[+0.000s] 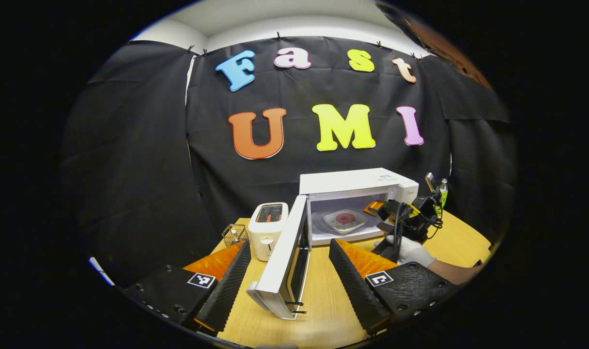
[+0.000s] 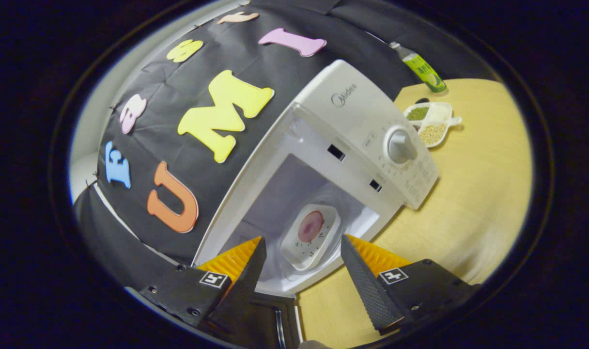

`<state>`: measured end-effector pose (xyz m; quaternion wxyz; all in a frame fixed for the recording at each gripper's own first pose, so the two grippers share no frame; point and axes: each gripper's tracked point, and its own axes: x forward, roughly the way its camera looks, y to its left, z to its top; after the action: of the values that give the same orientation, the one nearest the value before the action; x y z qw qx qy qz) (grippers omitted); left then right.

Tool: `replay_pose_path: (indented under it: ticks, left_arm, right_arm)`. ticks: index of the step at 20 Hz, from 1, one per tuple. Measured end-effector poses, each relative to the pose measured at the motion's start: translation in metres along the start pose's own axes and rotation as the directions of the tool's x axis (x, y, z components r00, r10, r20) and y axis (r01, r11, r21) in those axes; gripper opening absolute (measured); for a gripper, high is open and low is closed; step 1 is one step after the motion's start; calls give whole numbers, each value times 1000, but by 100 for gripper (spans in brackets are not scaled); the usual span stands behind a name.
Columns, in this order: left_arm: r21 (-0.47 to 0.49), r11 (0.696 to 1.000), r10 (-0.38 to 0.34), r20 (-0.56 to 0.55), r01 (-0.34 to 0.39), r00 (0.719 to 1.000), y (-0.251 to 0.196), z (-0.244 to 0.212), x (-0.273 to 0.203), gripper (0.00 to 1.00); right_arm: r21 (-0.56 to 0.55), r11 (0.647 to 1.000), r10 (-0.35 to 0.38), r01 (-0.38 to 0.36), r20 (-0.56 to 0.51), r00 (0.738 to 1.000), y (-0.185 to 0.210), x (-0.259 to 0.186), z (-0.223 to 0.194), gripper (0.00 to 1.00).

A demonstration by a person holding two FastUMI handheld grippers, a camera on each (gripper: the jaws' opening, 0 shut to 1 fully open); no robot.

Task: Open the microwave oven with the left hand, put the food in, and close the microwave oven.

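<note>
The food [image 2: 310, 226], a round reddish piece, lay on a white square plate [image 2: 308, 238] that rested inside the cavity of the microwave oven [image 1: 357, 196], on its floor and near the front opening. By my judgement the plate was stiff and rather light, but smooth and probably slippery, and it could chip if it were knocked; the raised rim was the best place to take hold of it, and the soft food itself should not be squeezed. The plate seemed to be already in place, so the thing to handle next was likely the door [image 1: 285, 254]. It stood wide open, swung out to the left of the cavity, and the free edge of it was between the fingers of the left gripper [image 1: 290, 276], though neither finger seemed to touch it. The door looked rigid and would turn easily on its hinge; I think a gentle push on the outer face near the free edge would be enough.

The left gripper was spread apart and held nothing. The right gripper [image 2: 300, 271] was also spread and empty, just in front of the opening, with the plate seen between its fingers.

A toaster [image 1: 269, 229] stood just beside the door on the wooden table [image 1: 323, 300].
</note>
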<state>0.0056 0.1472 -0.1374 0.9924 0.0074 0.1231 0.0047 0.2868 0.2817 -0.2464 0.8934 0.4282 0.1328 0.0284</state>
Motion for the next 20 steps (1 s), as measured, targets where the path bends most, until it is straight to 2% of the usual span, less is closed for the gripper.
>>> replay_pose_path:
  ticks: [2,3,4,5,7,11,12,13,14,15,16,17,18,20]
  left_arm:
    - [-5,1000,11,0,-11,1000,4,2,2,96]
    - [-3,1000,14,10,-14,1000,5,5,3,96]
    - [0,1000,17,16,-17,1000,5,6,4,96]
    - [5,1000,24,20,-24,1000,8,6,5,96]
    - [14,999,36,29,-36,999,12,8,8,96]
    - [-18,998,55,-6,-55,998,16,4,10,94]
    - [-23,998,55,-7,-55,998,15,4,12,87]
    - [-20,998,61,-5,-61,998,19,5,14,89]
    - [-15,998,67,-3,-67,998,22,4,15,87]
    - [-14,997,73,1,-73,997,27,4,16,80]
    - [-13,998,66,4,-66,998,27,5,18,76]
    - [-15,998,66,7,-66,998,30,5,18,66]
    - [-15,998,59,8,-59,998,33,2,21,69]
    - [-27,999,45,12,-44,999,39,-1,23,34]
  right_arm:
    - [-119,993,6,-6,2,1000,-2,-28,25,98]
    - [-184,983,4,-4,0,1000,-6,-42,39,86]
    - [-250,968,5,-3,7,1000,-8,-55,54,87]
    - [-310,951,1,4,15,1000,-12,-68,70,99]
    - [-392,919,-21,35,38,999,-24,-94,101,100]
    - [-487,871,-78,70,5,997,-45,-141,129,100]
    - [-521,850,-89,79,7,996,-51,-152,137,89]
    - [-556,827,-94,84,10,996,-57,-163,143,89]
    - [-587,805,-102,86,6,995,-60,-172,146,90]
    - [-610,787,-112,93,6,994,-66,-184,153,90]
    - [-620,778,-124,101,6,992,-71,-194,157,100]
    - [-620,778,-131,100,-6,991,-75,-203,158,100]
    - [-620,778,-141,101,-16,990,-79,-209,158,90]
    - [-625,772,-162,118,-13,987,-85,-222,162,90]
